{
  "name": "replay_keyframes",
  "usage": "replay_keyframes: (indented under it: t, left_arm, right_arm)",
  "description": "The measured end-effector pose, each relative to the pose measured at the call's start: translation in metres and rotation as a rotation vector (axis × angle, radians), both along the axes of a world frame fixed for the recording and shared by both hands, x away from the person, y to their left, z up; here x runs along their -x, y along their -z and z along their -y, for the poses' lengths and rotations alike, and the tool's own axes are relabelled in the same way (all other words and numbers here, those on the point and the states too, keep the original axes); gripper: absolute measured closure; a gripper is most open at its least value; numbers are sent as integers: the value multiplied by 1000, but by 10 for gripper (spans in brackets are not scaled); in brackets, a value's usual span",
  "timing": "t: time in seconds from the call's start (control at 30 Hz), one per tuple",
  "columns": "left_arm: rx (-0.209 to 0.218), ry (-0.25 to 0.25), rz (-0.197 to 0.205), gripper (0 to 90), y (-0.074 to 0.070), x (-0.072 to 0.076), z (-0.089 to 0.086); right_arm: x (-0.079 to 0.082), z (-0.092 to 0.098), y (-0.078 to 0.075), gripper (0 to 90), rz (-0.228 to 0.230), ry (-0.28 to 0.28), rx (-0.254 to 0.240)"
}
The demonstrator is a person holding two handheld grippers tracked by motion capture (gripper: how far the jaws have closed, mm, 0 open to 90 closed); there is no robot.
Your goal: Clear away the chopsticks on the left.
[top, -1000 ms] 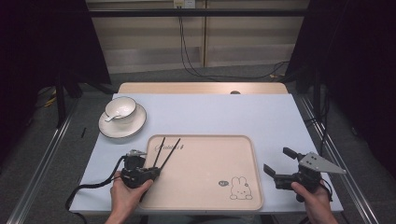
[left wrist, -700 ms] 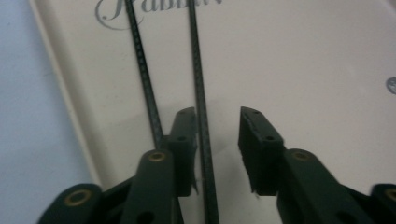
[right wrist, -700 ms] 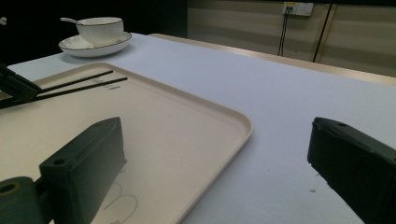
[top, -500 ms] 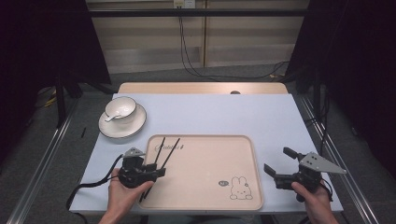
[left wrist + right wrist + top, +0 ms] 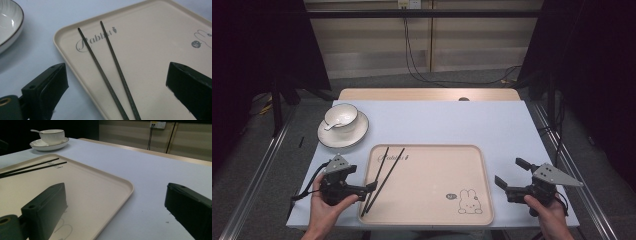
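Observation:
Two black chopsticks point(image 5: 384, 176) lie side by side on the left part of a beige tray point(image 5: 437, 165) with a rabbit print. My left gripper point(image 5: 360, 178) hovers at the tray's left edge, beside their near ends. Its jaws have just been opening and now stand wide. In the left gripper view the chopsticks point(image 5: 107, 67) run along the tray point(image 5: 155, 45) under the gap of the left gripper point(image 5: 117, 85), untouched by the pads. My right gripper point(image 5: 510, 172) stands open and empty just right of the tray, over the table beside the tray's rim point(image 5: 125, 185).
A white bowl point(image 5: 340, 116) with a spoon in it sits on a saucer point(image 5: 357, 134) at the back left of the pale blue table top. Cables trail from both grippers. Dark floor and rails flank the table.
The left gripper has opened and let go of the chopsticks, which now lie flat on the tray. It has drawn back to the left and risen a little. The right gripper has kept still.

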State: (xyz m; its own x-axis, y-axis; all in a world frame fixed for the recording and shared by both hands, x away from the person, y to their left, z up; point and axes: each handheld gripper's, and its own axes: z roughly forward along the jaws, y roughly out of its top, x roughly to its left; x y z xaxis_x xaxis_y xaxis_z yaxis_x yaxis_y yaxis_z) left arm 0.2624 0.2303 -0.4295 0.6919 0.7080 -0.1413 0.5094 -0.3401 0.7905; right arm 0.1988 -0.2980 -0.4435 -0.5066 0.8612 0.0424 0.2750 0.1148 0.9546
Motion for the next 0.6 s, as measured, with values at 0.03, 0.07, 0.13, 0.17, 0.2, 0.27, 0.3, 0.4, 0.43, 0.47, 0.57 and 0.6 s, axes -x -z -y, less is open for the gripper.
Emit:
replay_keyframes:
  t: [0.03,0.07,0.13,0.17,0.2,0.27,0.3,0.4,0.43,0.47,0.57,0.6]
  left_arm:
    - [7,0,22,38,-1,1,-3]
    - [15,-7,35,35,-2,2,-6]
    - [94,6,18,33,0,0,-17]
    - [94,-7,21,22,1,0,-20]
    - [104,-32,28,23,2,1,-25]
    - [73,-73,56,23,1,4,-33]
    - [56,-76,75,27,0,6,-34]
    - [62,-71,139,25,-1,18,-42]
    - [56,-90,160,25,-2,20,-45]
    - [66,-101,174,25,-1,21,-47]
    - [155,-162,154,18,8,19,-59]
    - [145,-187,155,17,10,18,-62]
  right_arm:
    - [0,0,0,38,0,1,1]
    - [0,0,0,37,-1,1,1]
    - [0,0,0,37,1,2,1]
    - [1,1,0,38,-1,-1,1]
    - [1,1,0,37,1,1,2]
    - [1,1,0,37,0,2,2]
    - [1,1,0,38,3,10,2]
    - [1,1,0,37,1,16,-3]
    - [1,2,-1,37,7,15,0]
    - [1,2,-1,37,7,15,0]
    - [1,2,0,37,2,13,0]
    - [1,2,-1,37,2,15,-1]
